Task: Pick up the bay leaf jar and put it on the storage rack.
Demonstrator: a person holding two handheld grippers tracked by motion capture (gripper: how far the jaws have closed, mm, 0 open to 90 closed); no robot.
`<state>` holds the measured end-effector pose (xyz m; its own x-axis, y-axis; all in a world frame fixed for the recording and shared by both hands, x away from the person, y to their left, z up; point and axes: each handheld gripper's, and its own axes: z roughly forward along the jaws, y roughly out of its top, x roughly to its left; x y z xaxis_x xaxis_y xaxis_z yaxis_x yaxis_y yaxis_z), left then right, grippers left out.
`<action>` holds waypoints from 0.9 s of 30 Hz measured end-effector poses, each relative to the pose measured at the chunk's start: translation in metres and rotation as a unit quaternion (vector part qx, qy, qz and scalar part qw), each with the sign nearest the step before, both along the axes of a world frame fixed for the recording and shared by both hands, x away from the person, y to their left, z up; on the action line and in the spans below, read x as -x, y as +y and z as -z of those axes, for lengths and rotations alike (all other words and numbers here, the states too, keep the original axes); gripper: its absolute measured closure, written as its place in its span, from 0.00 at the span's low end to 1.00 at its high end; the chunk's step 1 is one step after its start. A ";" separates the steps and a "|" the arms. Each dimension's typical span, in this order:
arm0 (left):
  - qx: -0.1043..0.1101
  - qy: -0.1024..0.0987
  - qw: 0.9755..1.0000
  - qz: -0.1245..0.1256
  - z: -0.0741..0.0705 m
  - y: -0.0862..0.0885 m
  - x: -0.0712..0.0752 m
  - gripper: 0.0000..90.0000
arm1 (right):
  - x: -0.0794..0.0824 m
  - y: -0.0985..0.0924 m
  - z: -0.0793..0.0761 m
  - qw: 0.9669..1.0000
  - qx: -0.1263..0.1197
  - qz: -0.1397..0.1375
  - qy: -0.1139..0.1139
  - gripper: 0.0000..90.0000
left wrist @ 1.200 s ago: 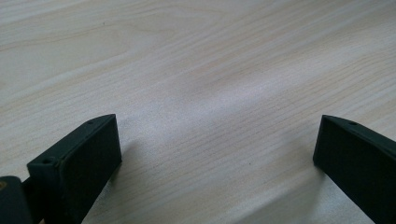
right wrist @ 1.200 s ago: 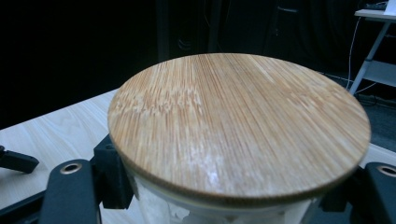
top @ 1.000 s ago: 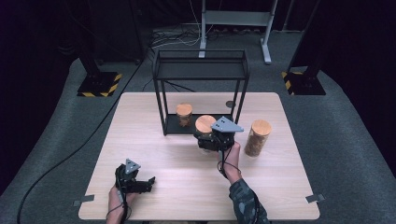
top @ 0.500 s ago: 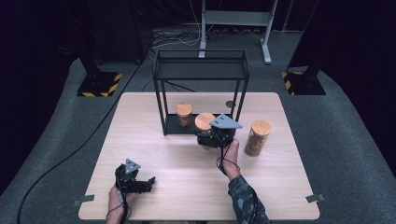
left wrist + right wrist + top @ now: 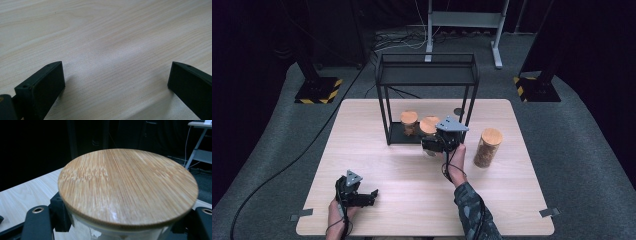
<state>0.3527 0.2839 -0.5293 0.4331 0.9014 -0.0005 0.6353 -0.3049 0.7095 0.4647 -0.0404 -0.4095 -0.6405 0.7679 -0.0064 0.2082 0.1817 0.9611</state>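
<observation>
A glass jar with a bamboo lid (image 5: 429, 125) (image 5: 127, 185) is held just in front of the black wire rack (image 5: 427, 75), with my right gripper (image 5: 433, 145) (image 5: 122, 227) shut on its glass body below the lid. A second lidded jar (image 5: 409, 120) stands on the rack's lower shelf. A third jar (image 5: 487, 147) stands on the table to the right of the rack. My left gripper (image 5: 371, 194) (image 5: 116, 82) rests near the table's front left, jaws wide open over bare wood with nothing between them.
The light wooden table (image 5: 412, 210) has free room across its front and left. A small dark disc (image 5: 457, 111) lies behind the rack's right leg. Stand feet with yellow-black stripes (image 5: 318, 92) sit on the floor beyond the table.
My right gripper has edged slightly farther toward the rack with the jar in it. The left gripper has not moved.
</observation>
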 end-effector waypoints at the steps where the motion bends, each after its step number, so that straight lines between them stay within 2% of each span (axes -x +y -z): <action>1: 0.000 0.000 1.000 0.000 0.000 0.000 0.000 0.00 | -0.002 0.000 0.000 1.000 -0.001 0.001 0.001 0.27; 27: 0.000 0.000 1.000 0.000 0.000 0.000 0.000 0.00 | -0.027 0.007 0.001 1.000 0.001 0.013 0.009 0.27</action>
<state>0.3527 0.2839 -0.5292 0.4331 0.9013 -0.0006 0.6354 -0.3048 0.7095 0.4917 -0.0333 -0.4105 -0.6197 0.7848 0.0037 0.2306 0.1776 0.9567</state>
